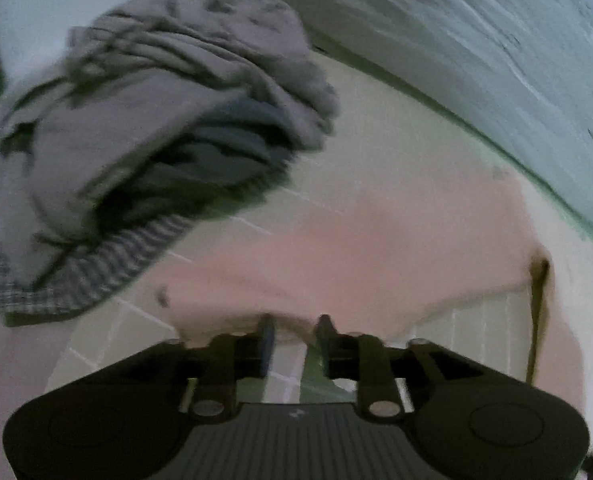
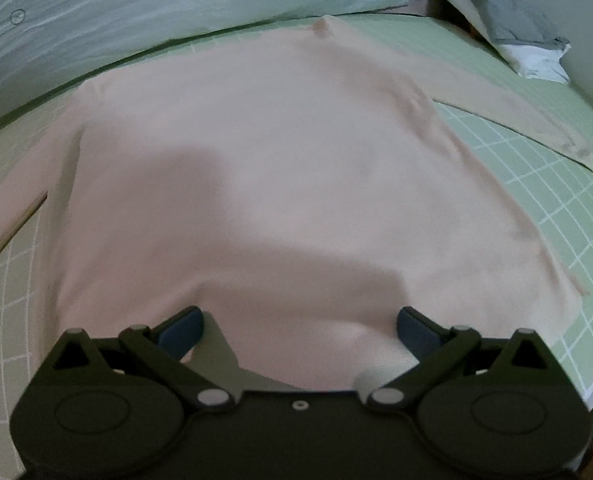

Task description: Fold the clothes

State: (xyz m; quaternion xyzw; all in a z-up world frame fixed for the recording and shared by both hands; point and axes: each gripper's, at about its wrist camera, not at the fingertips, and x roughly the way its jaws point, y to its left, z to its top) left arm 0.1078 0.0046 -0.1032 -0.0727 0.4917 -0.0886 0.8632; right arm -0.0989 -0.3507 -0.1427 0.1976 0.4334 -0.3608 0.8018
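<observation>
On gridded green mat, smooth pink top flat, right claw wide, left claw narrowly parted.

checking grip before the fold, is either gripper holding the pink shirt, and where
Nothing is held. The right gripper stands wide open over the pink shirt's hem; the left gripper is slightly open at its edge, not pinching.

Pink long-sleeved top lies flat on green gridded mat, sleeves spread to either side. Right gripper over its near hem, jaws spread wide, nothing between the pads. Grey-and-white cloth pile at far right corner.
</observation>
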